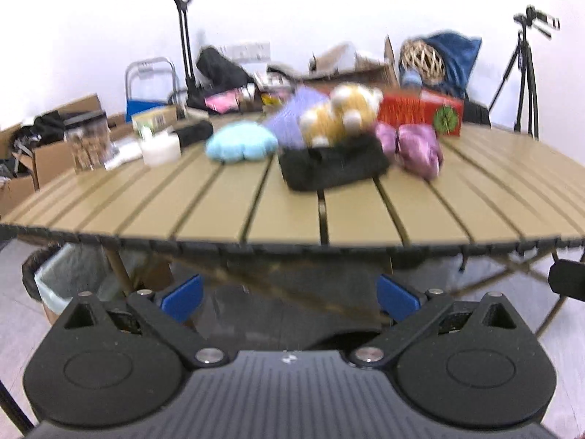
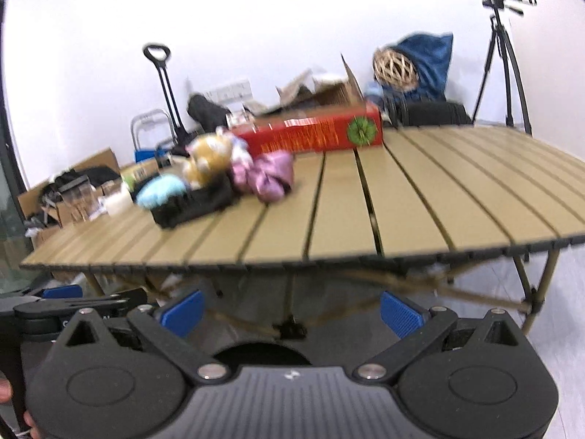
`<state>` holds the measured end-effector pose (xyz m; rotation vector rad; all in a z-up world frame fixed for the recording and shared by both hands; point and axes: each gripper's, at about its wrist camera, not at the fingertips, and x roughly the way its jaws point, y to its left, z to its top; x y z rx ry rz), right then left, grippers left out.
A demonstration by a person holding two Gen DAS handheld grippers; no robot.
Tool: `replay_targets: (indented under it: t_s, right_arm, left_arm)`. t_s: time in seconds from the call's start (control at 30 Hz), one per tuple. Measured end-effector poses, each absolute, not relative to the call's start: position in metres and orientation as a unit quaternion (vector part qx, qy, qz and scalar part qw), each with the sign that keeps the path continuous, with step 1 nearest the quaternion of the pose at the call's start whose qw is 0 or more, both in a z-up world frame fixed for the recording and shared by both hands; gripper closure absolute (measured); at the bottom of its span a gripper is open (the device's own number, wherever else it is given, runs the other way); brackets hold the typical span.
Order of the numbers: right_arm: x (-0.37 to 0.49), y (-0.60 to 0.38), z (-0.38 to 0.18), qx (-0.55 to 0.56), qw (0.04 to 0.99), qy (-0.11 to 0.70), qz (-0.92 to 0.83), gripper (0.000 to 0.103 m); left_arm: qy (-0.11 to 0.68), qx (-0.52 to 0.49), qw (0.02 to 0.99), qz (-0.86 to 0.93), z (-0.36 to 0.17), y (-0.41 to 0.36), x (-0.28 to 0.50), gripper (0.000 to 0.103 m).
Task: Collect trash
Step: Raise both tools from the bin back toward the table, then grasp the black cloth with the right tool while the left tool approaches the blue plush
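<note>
A slatted tan table (image 1: 219,205) (image 2: 420,197) carries a cluster of items. A crumpled purple wrapper (image 1: 418,148) (image 2: 268,175) lies beside a black fabric tray (image 1: 334,164) (image 2: 193,203) holding a yellow plush toy (image 1: 342,111) (image 2: 208,159). A light blue soft item (image 1: 239,142) (image 2: 161,186) and a red box (image 1: 420,111) (image 2: 314,130) sit nearby. My left gripper (image 1: 290,298) hangs open below the table's near edge, holding nothing. My right gripper (image 2: 292,311) is open too, also below the edge. A bin with a pale liner (image 1: 69,281) stands under the table at left.
A clear jar (image 1: 89,139) and a white container (image 1: 161,148) stand at the table's left. Cardboard boxes (image 1: 40,153), a folding cart handle (image 1: 182,36) and a tripod (image 1: 524,73) (image 2: 502,62) line the wall behind. The left gripper's body (image 2: 65,305) shows at left in the right wrist view.
</note>
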<state>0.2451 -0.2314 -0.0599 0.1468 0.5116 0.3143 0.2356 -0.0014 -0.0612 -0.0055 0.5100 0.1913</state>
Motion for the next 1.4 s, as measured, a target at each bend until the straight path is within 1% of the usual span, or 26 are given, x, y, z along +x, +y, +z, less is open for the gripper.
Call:
replay_targets:
  t_s: [0.3,0.53,0.73,0.87,1.07,1.33,1.4]
  right_arm:
    - [0.257,-0.211,-0.041,0.058,0.965,0.191,0.171,0.000]
    - [0.276,-0.182,-0.034,0.033,0.971,0.148,0.185,0.000]
    - [0.305,-0.145,-0.032,0.012,0.971,0.127,0.205,0.000]
    - [0.325,-0.116,-0.036,0.003,0.967,0.132,0.217,0.000]
    - [0.350,-0.074,-0.044,-0.025,0.965,0.154,0.210,0.000]
    - [0.379,-0.038,-0.059,-0.033,0.963,0.191,0.188,0.000]
    - [0.383,-0.034,-0.060,-0.033,0.961,0.196,0.191,0.004]
  left_arm:
    - [0.206,-0.025,0.972,0.108,-0.037,0.013,0.247,0.000]
    - [0.204,-0.053,0.967,0.143,-0.023,0.044,0.270,0.000]
    - [0.197,-0.054,0.963,0.179,-0.017,0.073,0.288,0.000]
    - [0.196,-0.061,0.958,0.197,-0.015,0.095,0.298,0.000]
    - [0.202,-0.099,0.950,0.216,-0.013,0.133,0.301,0.000]
    - [0.212,-0.112,0.944,0.226,-0.017,0.152,0.297,0.000]
    - [0.216,-0.114,0.943,0.225,-0.019,0.154,0.299,0.000]
